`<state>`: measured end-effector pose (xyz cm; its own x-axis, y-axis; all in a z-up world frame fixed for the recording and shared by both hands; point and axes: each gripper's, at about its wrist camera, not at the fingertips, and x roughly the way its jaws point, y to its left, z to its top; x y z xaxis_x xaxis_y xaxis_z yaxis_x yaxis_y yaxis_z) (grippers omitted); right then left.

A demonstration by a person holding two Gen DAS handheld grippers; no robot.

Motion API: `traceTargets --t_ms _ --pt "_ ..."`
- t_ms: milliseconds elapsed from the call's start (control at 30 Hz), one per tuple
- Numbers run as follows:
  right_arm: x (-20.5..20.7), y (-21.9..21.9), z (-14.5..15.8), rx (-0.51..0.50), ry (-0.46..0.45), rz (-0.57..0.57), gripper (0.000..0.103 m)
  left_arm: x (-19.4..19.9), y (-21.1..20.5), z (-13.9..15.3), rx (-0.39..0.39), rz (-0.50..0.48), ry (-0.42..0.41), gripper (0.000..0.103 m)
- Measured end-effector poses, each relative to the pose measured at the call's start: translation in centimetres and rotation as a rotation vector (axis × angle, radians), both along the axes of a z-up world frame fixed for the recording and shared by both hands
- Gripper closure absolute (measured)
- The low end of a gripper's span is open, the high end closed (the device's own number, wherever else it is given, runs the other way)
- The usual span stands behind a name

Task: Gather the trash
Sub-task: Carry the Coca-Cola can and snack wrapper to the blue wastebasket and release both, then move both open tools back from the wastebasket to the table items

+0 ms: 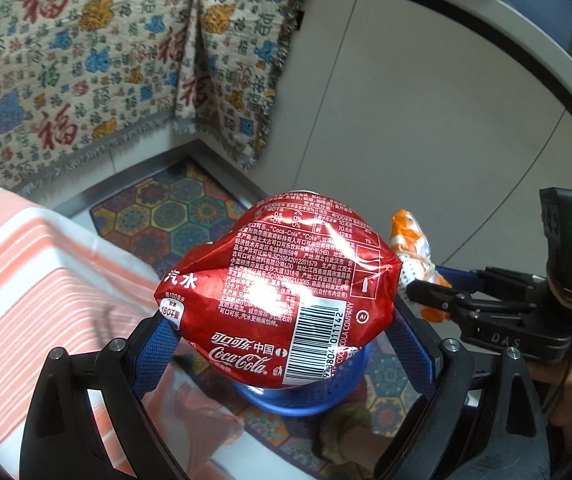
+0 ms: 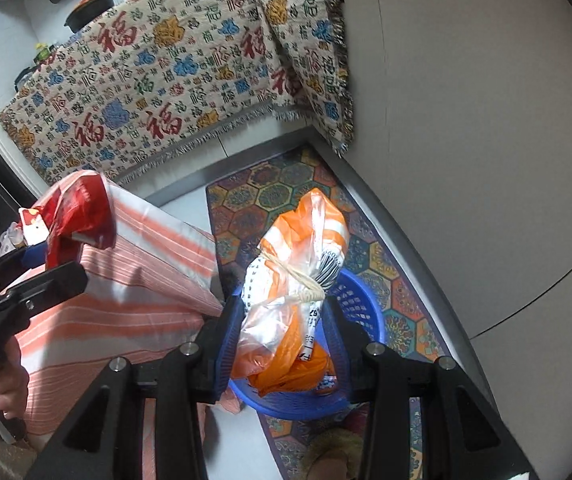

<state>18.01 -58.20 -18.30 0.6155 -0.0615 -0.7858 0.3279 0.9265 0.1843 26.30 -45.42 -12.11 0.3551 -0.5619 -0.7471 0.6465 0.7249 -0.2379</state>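
Big stuff first: there's a patterned blanket (image 2: 158, 92) hanging in the back, a striped orange-and-white cloth (image 2: 134, 280) over the table on my left, and a hexagon rug (image 2: 385, 264) on the floor with the blue basket (image 2: 359, 304) sitting on it, right under both my grippers. That basket looks like the bin, so I reckon I'm basically at the drop-off point. My right gripper (image 2: 284, 332) is closed down on the orange-and-white plastic bag (image 2: 297, 280), which is knotted with a bit of string around its middle, and the pads pinch it just below that knot. It hangs directly above the basket. My left gripper (image 1: 282, 328) is squeezed onto a crushed Coke can (image 1: 286, 288), pads on either flank, also above the basket. Handling-wise, the can is probably super light and already dented, thin metal that gives if I squeeze more, and the glossy skin is a bit slippery, so gripping across the crumpled waist seems best. The bag is soft and floppy, likely light too, and will sag and swing; near the knot is the sensible hold since the film bunches there. More red packaging (image 2: 74, 216) sits on the table.
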Motion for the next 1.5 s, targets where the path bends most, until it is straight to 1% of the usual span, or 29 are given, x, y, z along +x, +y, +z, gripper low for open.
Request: traceTargets --t_ms 167,233,267,300,333,433,500,600,667,800,900,967,1067,1133,1233,1333,1400,1500 --pt "0.9 -0.8 -0.8 -0.012 0.015 0.009 0.061 0.5 -2.2 -1.1 0.004 -0.024 0.017 0.008" --pt "1.3 -0.9 -1.3 -0.017 0.021 0.029 0.058 0.7 -2.9 -1.5 0.0 -0.035 0.027 0.008" --pt "1.5 -0.8 -1.7 -0.021 0.028 0.038 0.052 1.0 -3.2 -1.8 -0.007 -0.037 0.039 0.007" --pt "1.7 -0.8 -1.9 -0.024 0.03 0.042 0.034 1.2 -3.5 -2.0 -0.014 -0.038 0.049 0.007" --pt "1.8 -0.8 -2.3 -0.035 0.033 0.036 0.026 1.6 -3.8 -2.4 -0.027 -0.038 0.067 0.006" --pt "1.9 -0.8 -2.5 -0.058 0.04 0.039 0.026 2.3 -4.1 -3.1 -0.043 -0.018 0.103 0.006" --pt "1.8 -0.8 -2.3 -0.076 0.037 0.03 0.026 2.3 -3.9 -3.2 -0.04 -0.007 0.11 0.006" --pt "1.4 -0.6 -1.9 -0.101 0.019 0.016 0.026 1.8 -2.9 -2.3 -0.038 0.008 0.082 0.006" --pt "1.0 -0.2 -1.3 -0.122 -0.003 0.006 0.026 1.3 -1.6 -1.2 -0.04 0.024 0.061 0.006" --pt "0.4 1.4 0.7 -0.19 -0.071 0.001 0.026 -0.6 2.3 1.3 -0.038 0.064 0.014 0.006" --pt "0.1 3.9 2.7 -0.256 -0.142 0.011 0.026 -2.0 6.5 2.5 -0.005 0.114 -0.024 0.005" --pt "-0.2 5.7 3.9 -0.282 -0.188 0.017 0.026 -2.9 10.7 2.4 0.029 0.164 -0.045 0.004" --pt "-0.3 9.3 5.5 -0.283 -0.254 0.031 0.024 -3.9 17.5 1.0 0.107 0.256 -0.043 0.004" --pt "0.1 12.5 6.1 -0.277 -0.277 0.075 0.023 -4.2 21.1 0.1 0.152 0.316 -0.037 0.004" --pt "1.0 18.2 6.2 -0.274 -0.279 0.185 0.023 -4.7 27.0 -1.2 0.212 0.402 -0.027 0.004" --pt "2.5 24.9 5.3 -0.251 -0.247 0.32 0.023 -4.9 32.5 -2.4 0.249 0.477 -0.016 0.004" --pt "3.8 29.1 4.1 -0.219 -0.199 0.394 0.023 -4.7 35.2 -2.9 0.254 0.519 -0.007 0.004" --pt "5.6 34.0 2.4 -0.186 -0.131 0.455 0.023 -4.2 39.6 -4.0 0.242 0.576 0.021 0.004"
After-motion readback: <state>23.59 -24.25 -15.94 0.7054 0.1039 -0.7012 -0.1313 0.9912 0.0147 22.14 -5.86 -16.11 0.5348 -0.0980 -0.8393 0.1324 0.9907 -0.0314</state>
